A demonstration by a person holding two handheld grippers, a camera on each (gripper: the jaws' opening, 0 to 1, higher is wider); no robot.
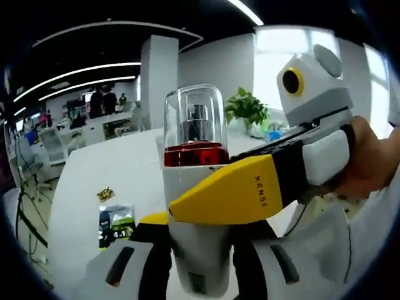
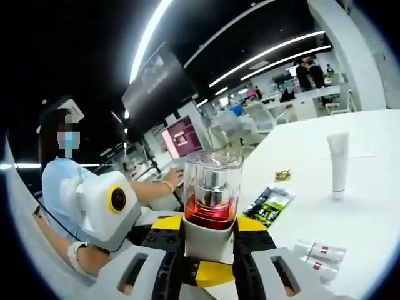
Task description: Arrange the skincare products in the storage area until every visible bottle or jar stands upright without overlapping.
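Two grippers meet on one bottle (image 1: 195, 187), held up above the white desk (image 1: 94, 169). Bottle: white body, red band, clear domed cap with a pump head inside. It stands roughly upright in both views.

Left gripper view: left gripper (image 1: 199, 262) has its jaws clenched on the lower white body of the bottle, one jaw on each side. The right gripper (image 1: 250, 187) comes in from the right, and its yellow jaw tip lies across the bottle's body just under the red band, touching it. A hand (image 1: 369, 162) grips the right gripper's handle.

Right gripper view: right gripper (image 2: 209, 253) jaws closed on the bottle (image 2: 211, 206), yellow pads pressing the white body from both sides, below the red band. The left gripper's yellow tip shows at the bottom, against the bottle's base. A person (image 2: 65, 187) in a light blue top sits at left.

On the desk (image 2: 375, 206) in the right gripper view:
- white tube (image 2: 338, 164), standing on its cap, well apart from the rest
- two small white tubes (image 2: 320, 257) with red bands, lying flat, side by side, touching or nearly so
- dark sachet with green print (image 2: 269, 205), lying flat
- small gold wrapper (image 2: 283, 175), just beyond the sachet

Left gripper view also shows the sachet (image 1: 115, 222) and gold wrapper (image 1: 105, 194) on the desk, left of the bottle. Green potted plant (image 1: 247, 109) at the far desk edge.
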